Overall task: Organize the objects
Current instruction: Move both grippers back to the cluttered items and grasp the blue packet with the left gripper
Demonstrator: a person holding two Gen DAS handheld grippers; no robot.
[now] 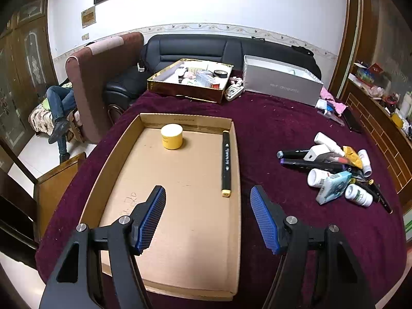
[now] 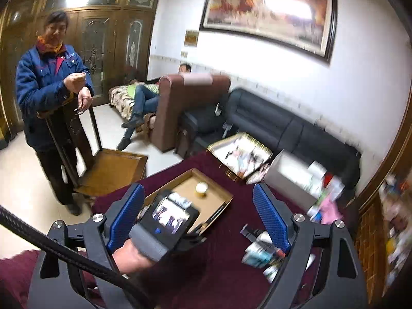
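Over the near end of the cardboard tray (image 1: 123,170), left gripper (image 1: 208,206) and right gripper (image 2: 198,206) both gape empty; yellow jar (image 1: 172,137) far-left inside, black marker (image 1: 226,164) along right wall, clutter pile (image 1: 337,170) right.

one jar (image 1: 171,136), one marker (image 1: 226,163) in one cardboard tray (image 1: 113,154).

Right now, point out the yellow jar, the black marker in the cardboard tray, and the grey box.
yellow jar (image 1: 171,137): left wrist view, its side wall.
black marker (image 1: 226,163): left wrist view, mid-barrel.
grey box (image 1: 280,87): left wrist view, front wall.
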